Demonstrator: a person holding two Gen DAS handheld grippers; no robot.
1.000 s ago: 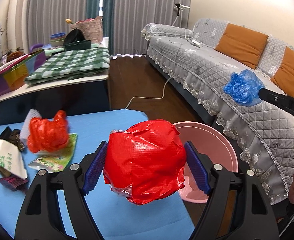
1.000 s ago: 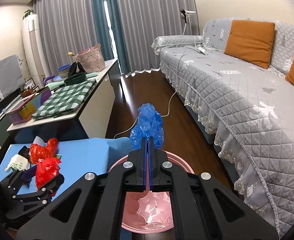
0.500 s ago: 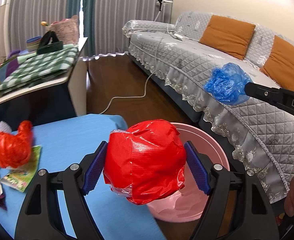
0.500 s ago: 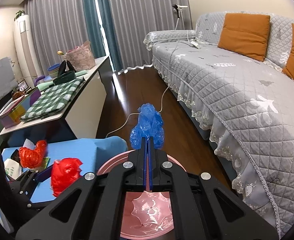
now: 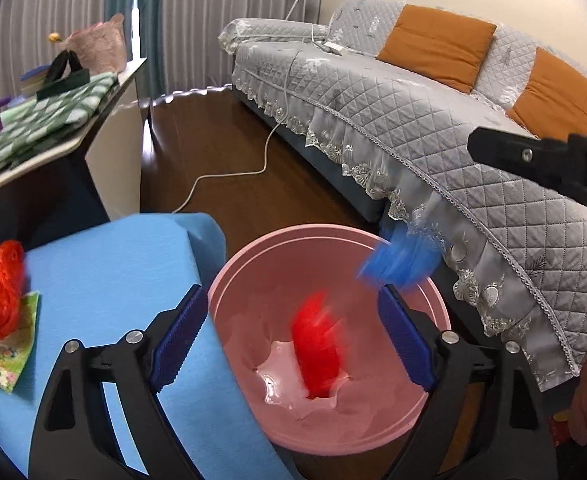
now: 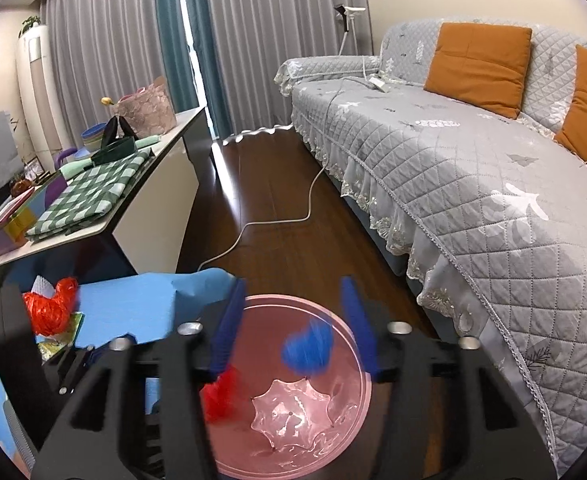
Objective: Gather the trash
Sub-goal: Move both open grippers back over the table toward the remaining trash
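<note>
Both the left gripper (image 5: pixel 289 340) and right gripper (image 6: pixel 293 332) have just opened, jaws apart and empty.

Glossy pink plastic bin (image 5: pixel 433 304), crinkly red bag (image 5: pixel 319 346), polished wood floor (image 6: pixel 277 200).

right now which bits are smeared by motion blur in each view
Left wrist view: red bag and blue bag streak above the pink bin; sofa stays sharp. Right wrist view: both bags and the right gripper pads smear; curtains stay crisp.
</note>
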